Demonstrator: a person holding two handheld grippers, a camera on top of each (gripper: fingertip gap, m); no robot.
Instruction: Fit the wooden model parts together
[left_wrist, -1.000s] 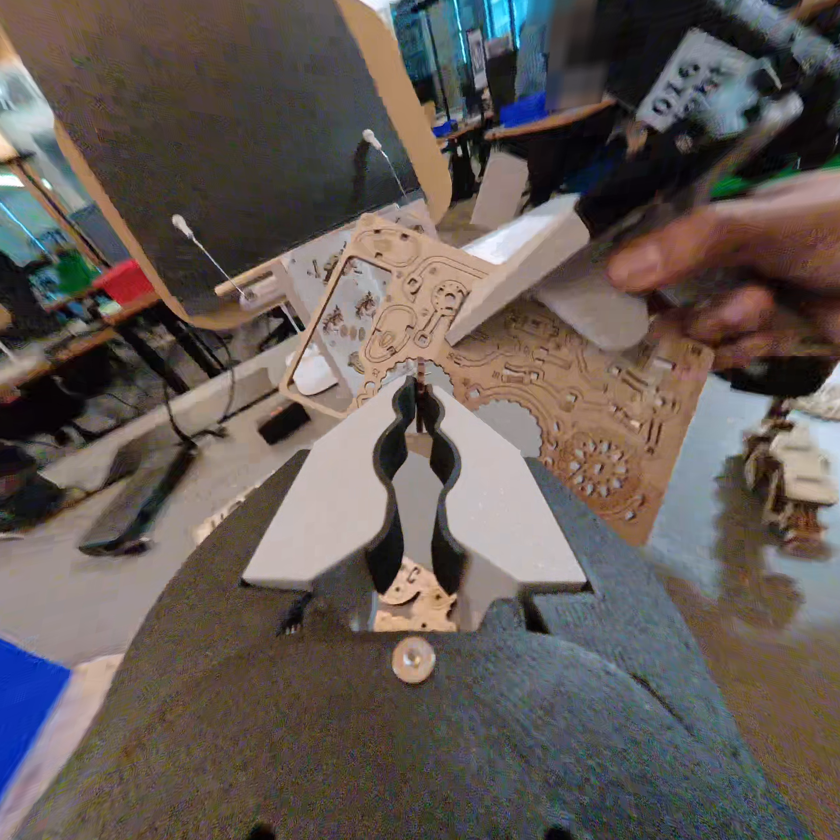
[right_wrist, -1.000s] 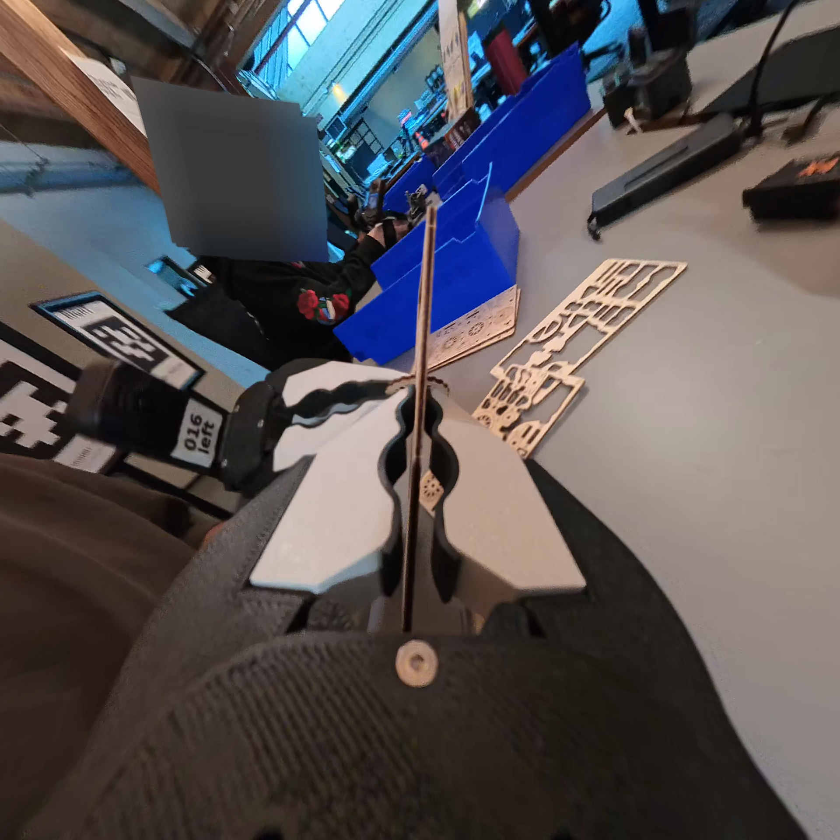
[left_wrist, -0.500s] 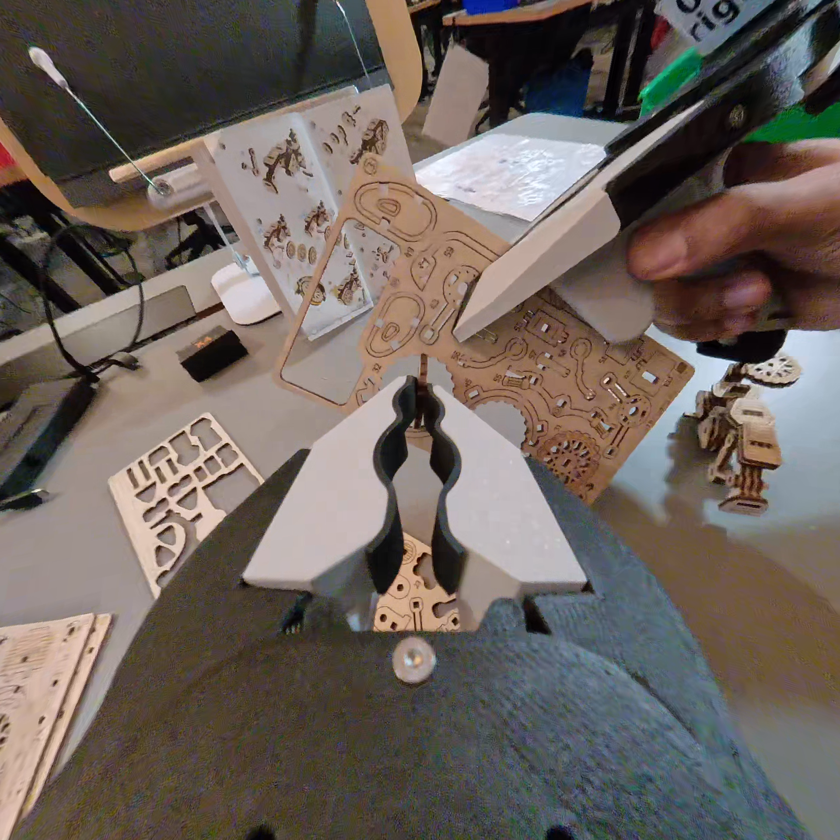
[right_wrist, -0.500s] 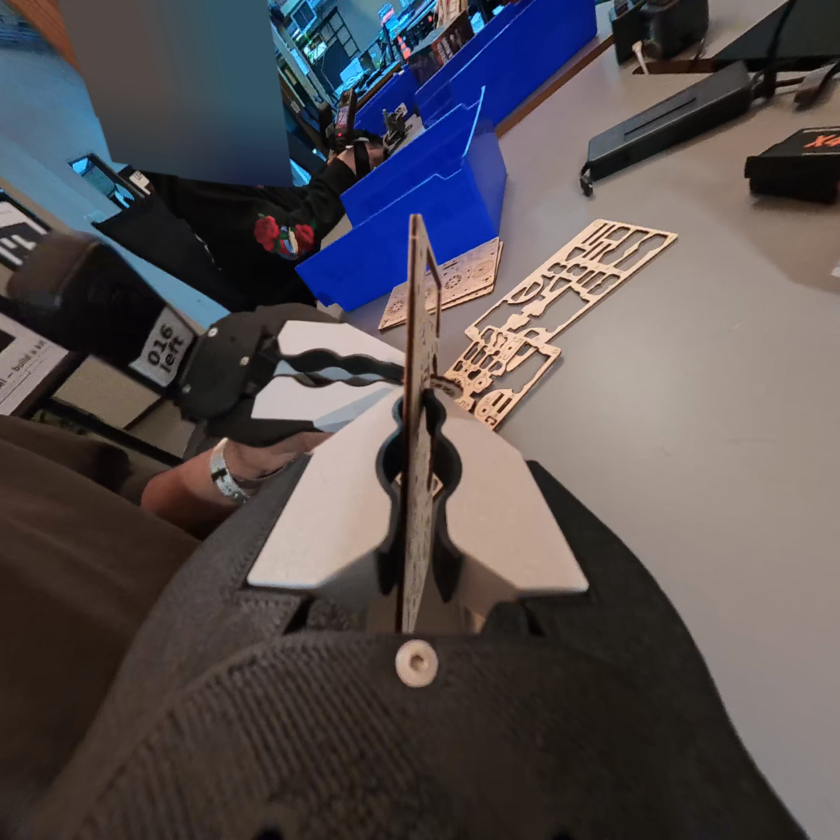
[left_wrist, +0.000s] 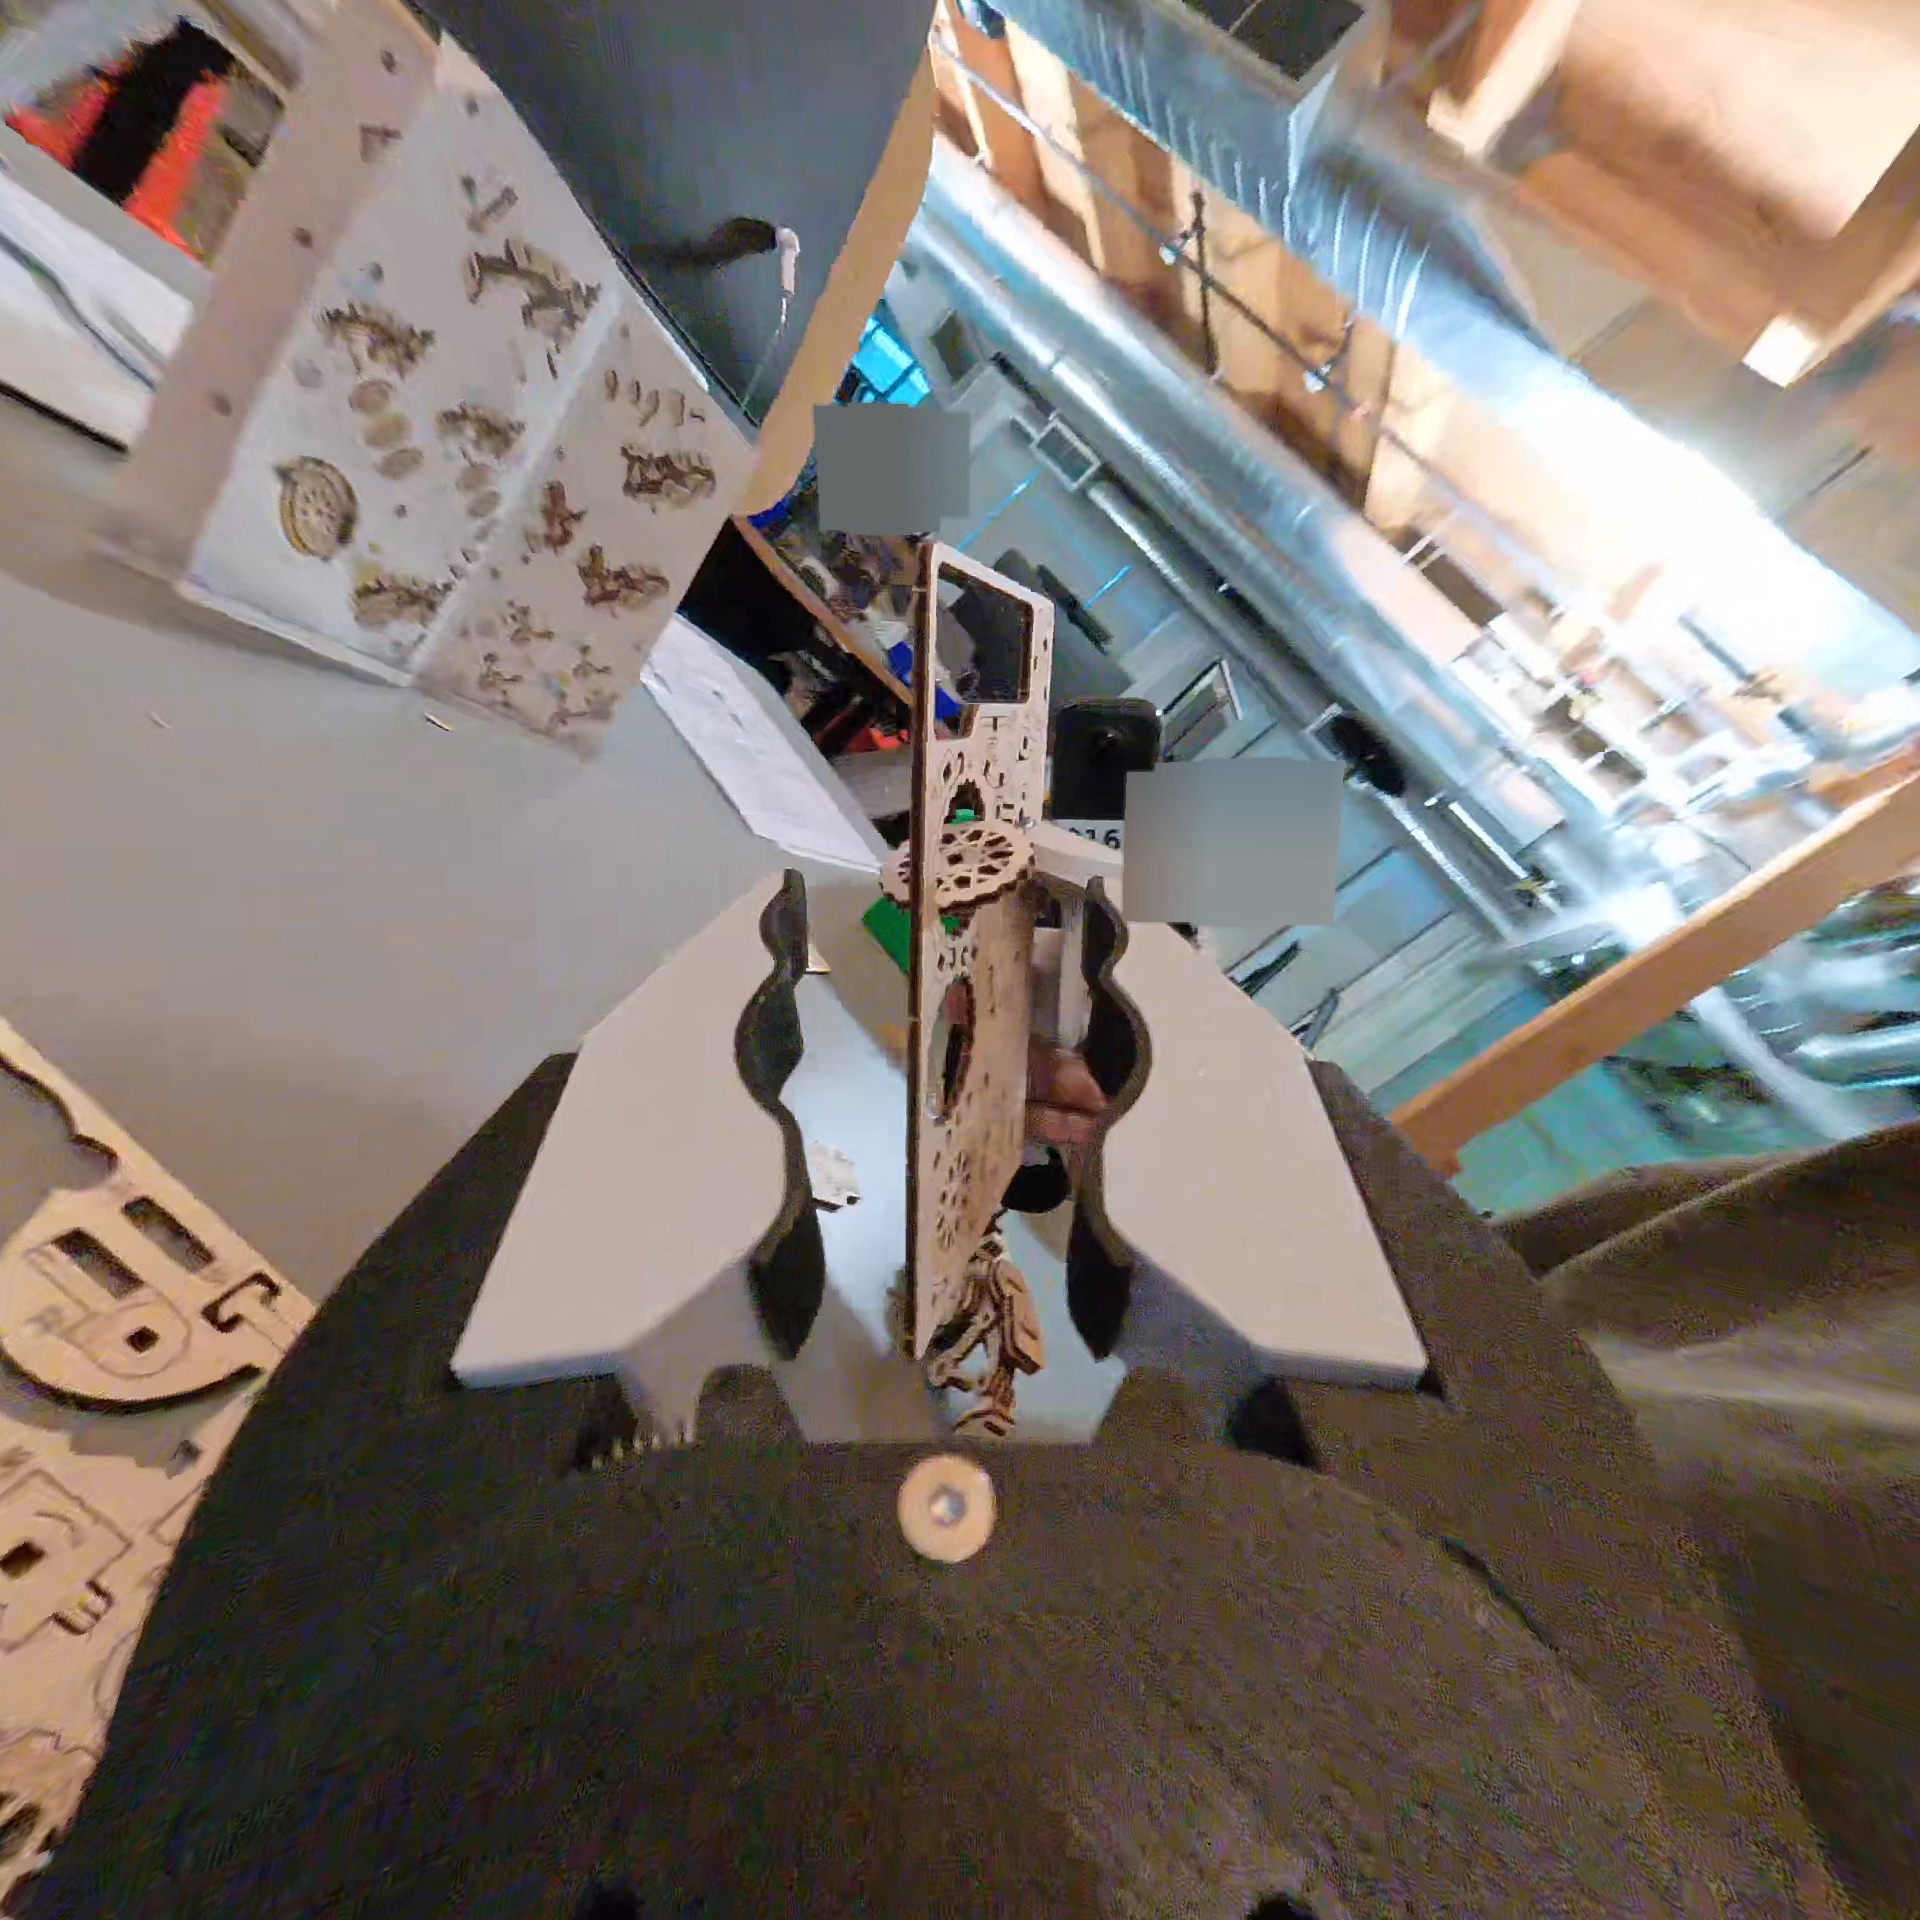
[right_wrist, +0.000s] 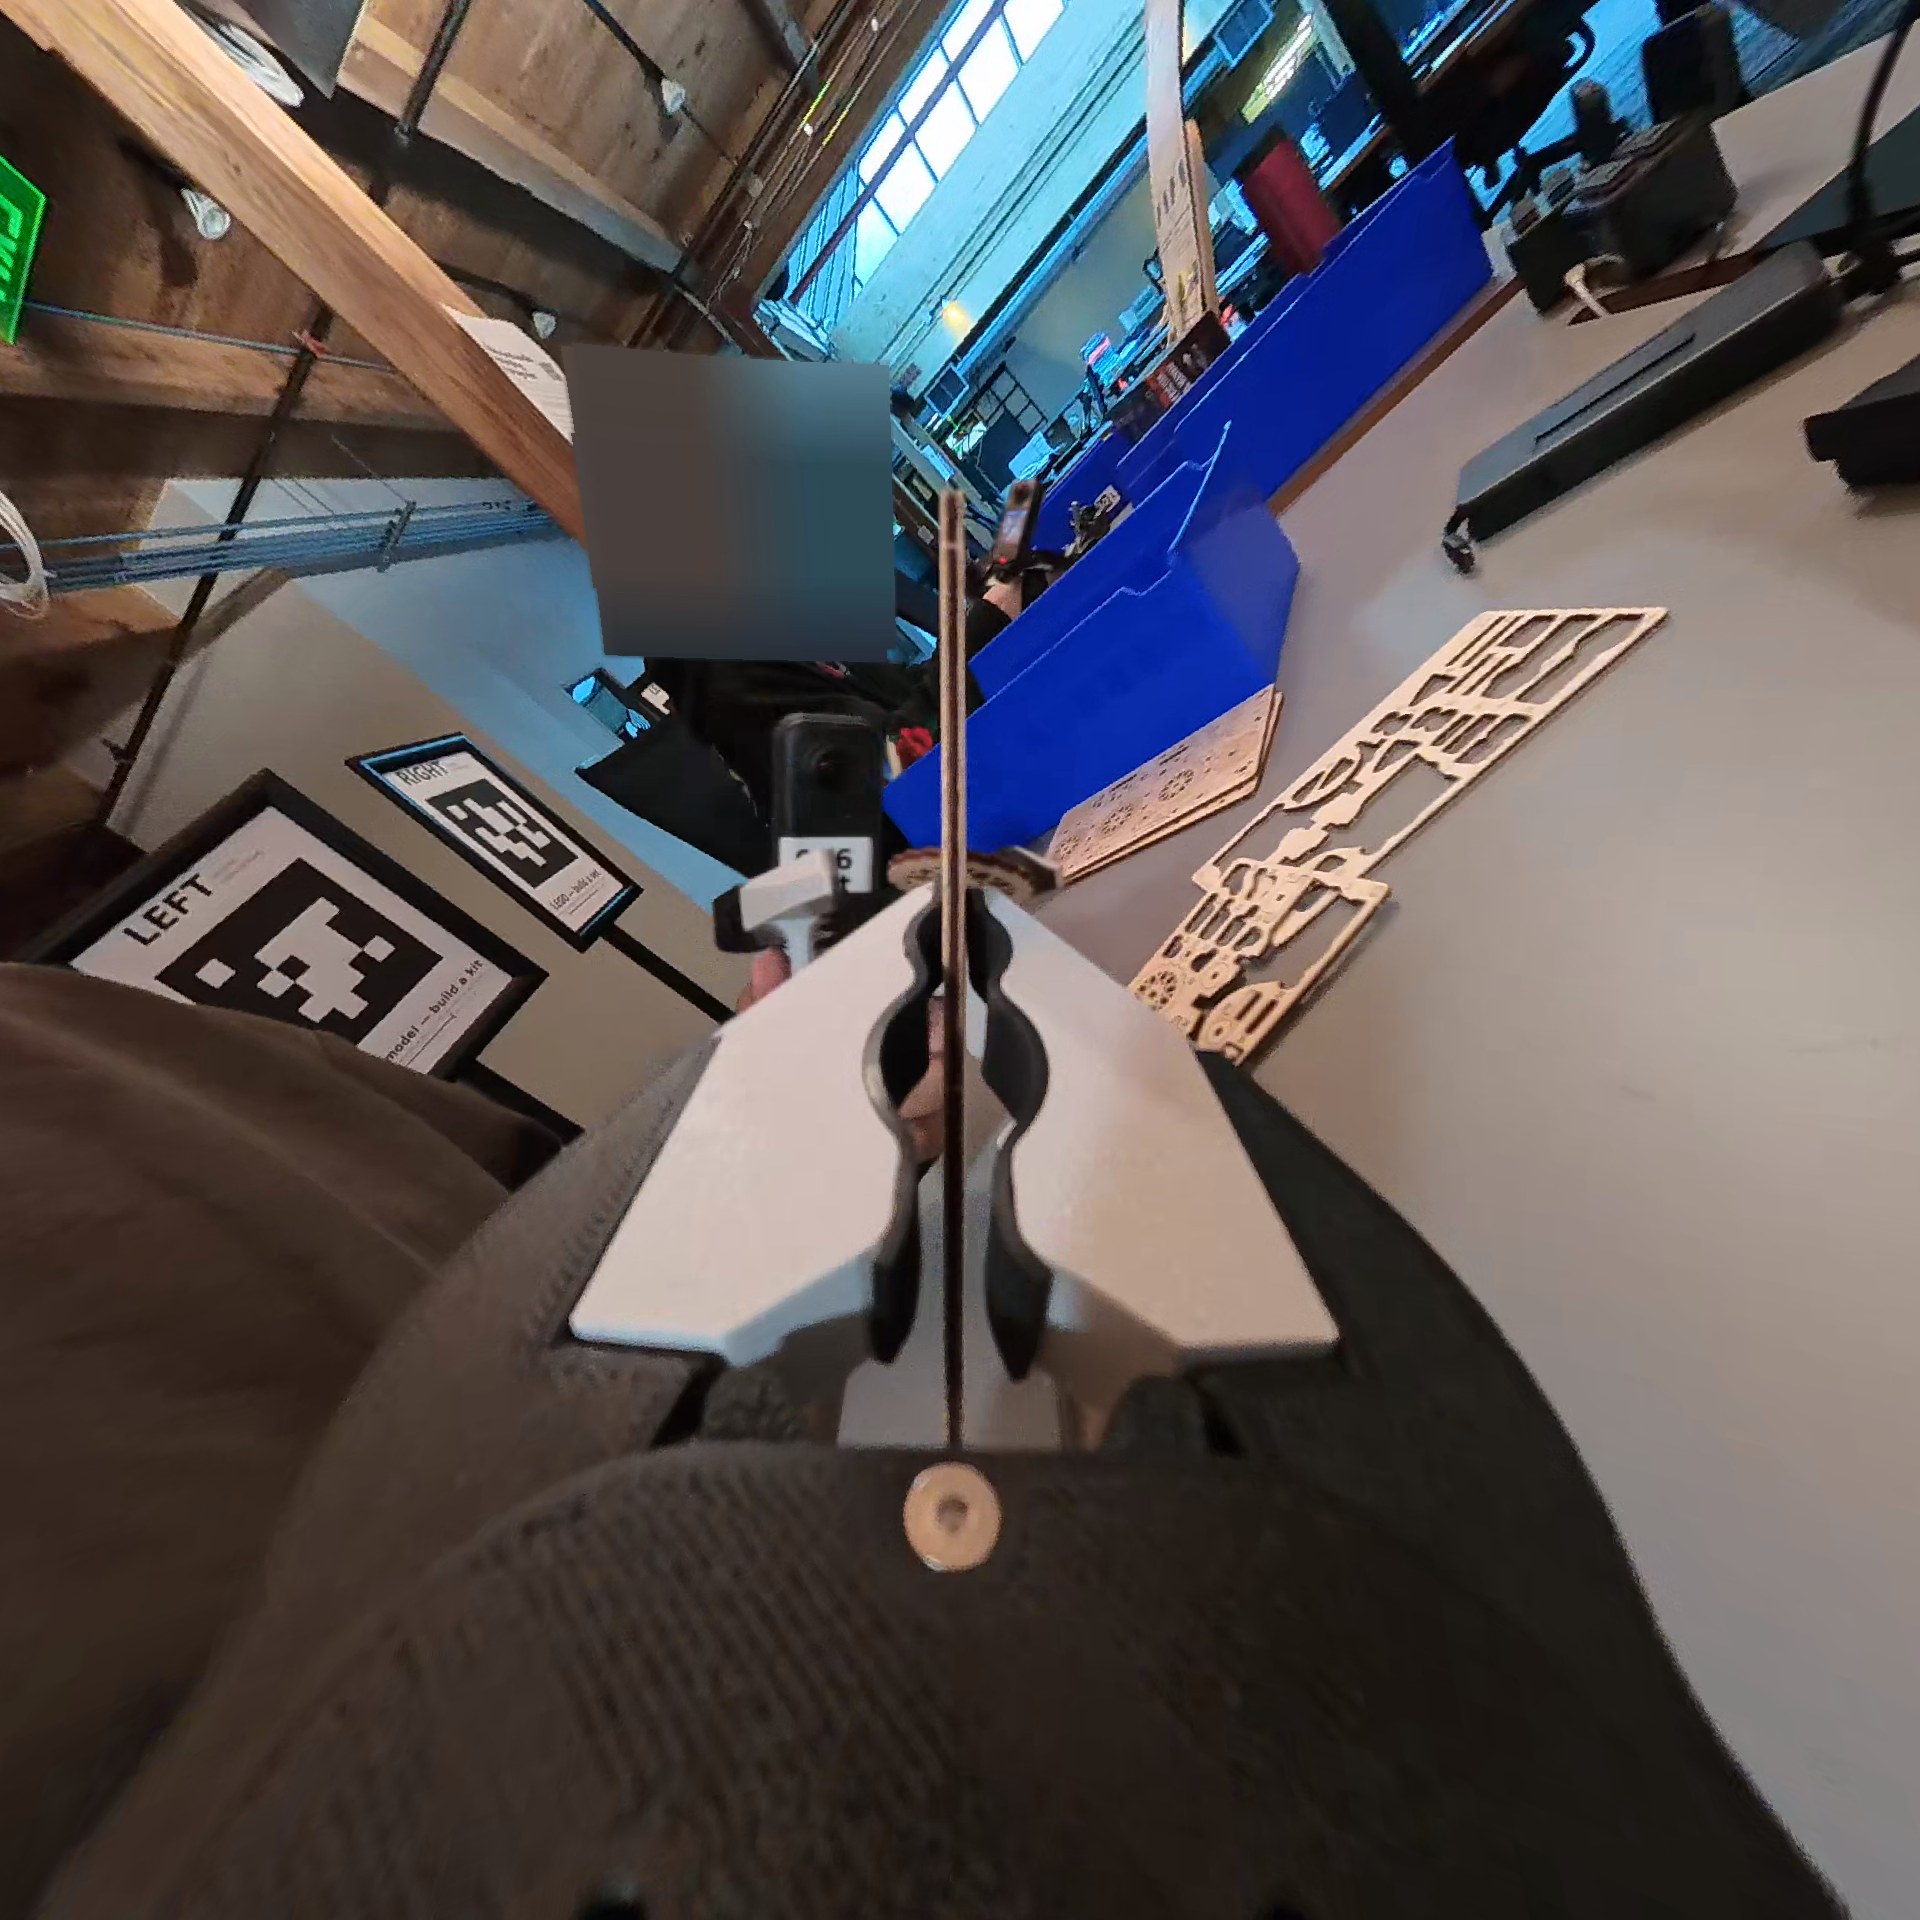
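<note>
A grey table (right_wrist: 1558, 1039) carries a punched-out wooden sheet (right_wrist: 1403, 790), a stack of uncut sheets (right_wrist: 1164, 800) touching a blue bin (right_wrist: 1122, 665), a black bar (right_wrist: 1642, 405), and a paper sheet (left_wrist: 748, 738).

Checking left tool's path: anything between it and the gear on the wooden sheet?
Nothing visible. The left tool is open, the gear between its fingertips, on the wooden sheet that the right tool clamps.

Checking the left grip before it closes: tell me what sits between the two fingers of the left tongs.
In the left wrist view, the thin laser-cut wooden sheet stands edge-on between them, nearer the right finger.
</note>
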